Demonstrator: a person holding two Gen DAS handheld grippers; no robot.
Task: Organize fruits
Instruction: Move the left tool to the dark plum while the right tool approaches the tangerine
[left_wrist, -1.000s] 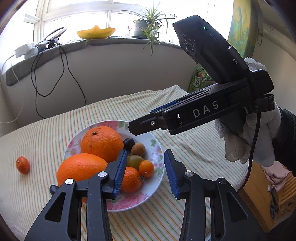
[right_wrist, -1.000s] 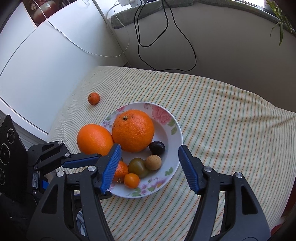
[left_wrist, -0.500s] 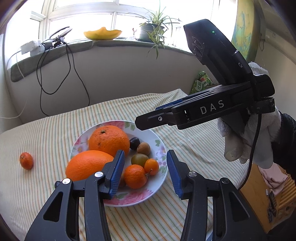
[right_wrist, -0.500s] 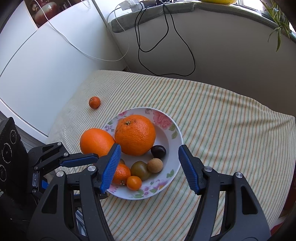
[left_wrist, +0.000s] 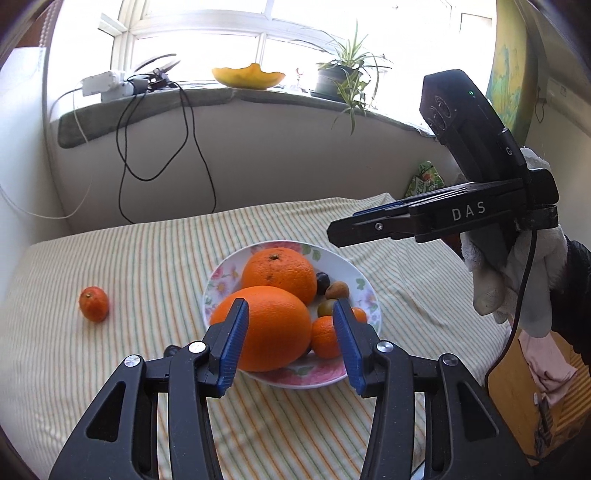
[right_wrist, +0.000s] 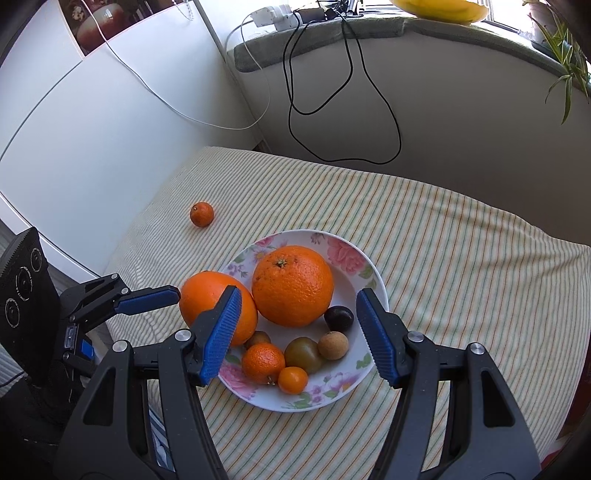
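Orange mandarin sits alone on striped tablecloth, well left of floral plate. Left gripper and right gripper both open, empty. Swing left gripper over, straddle it, close gently.

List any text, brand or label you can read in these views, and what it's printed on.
"DAS": white letters on the side of the right gripper, seen from the left wrist view.
"G": a lone letter on its black camera housing.
Green packet by the wall: print too blurred to read.
Nothing else legible.
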